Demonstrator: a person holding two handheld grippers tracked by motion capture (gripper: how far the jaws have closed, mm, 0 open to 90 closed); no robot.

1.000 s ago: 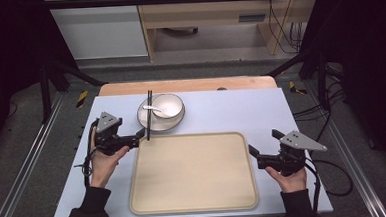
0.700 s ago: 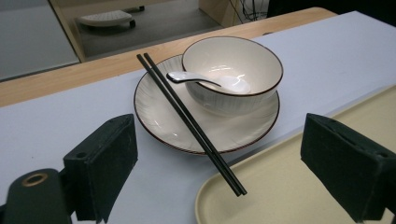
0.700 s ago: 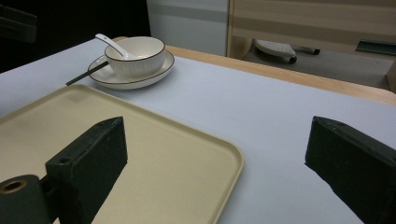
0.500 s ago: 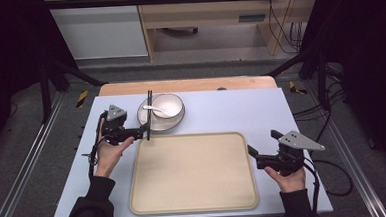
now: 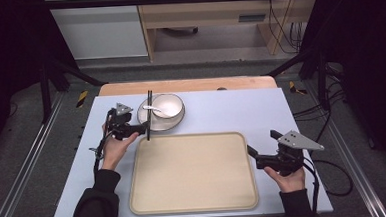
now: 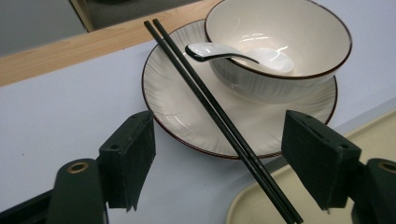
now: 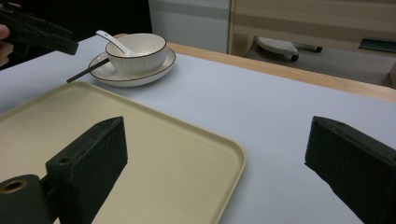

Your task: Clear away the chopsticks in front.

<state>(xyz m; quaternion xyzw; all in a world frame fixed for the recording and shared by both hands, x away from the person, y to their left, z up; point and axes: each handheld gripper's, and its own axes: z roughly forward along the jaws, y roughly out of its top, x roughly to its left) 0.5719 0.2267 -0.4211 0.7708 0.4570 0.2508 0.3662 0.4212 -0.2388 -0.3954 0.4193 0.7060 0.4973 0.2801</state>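
I am lining my left gripper [image 6: 224, 172], jaws spread, around the chopsticks [image 6: 219, 116] on the plate [image 6: 177, 112]; thin, stiff, likely slippery, best pinched mid-shaft. My right gripper [image 7: 219, 172] is waiting agape.

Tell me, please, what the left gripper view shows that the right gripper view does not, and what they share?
The left gripper view alone looks closely into the bowl, showing the spoon's scoop resting inside and the chopsticks running between its open jaws. The right gripper view alone shows the tray's near right corner, the floor beyond the table, and the left gripper farther off. Both show the plate, bowl, spoon, chopsticks and tray.
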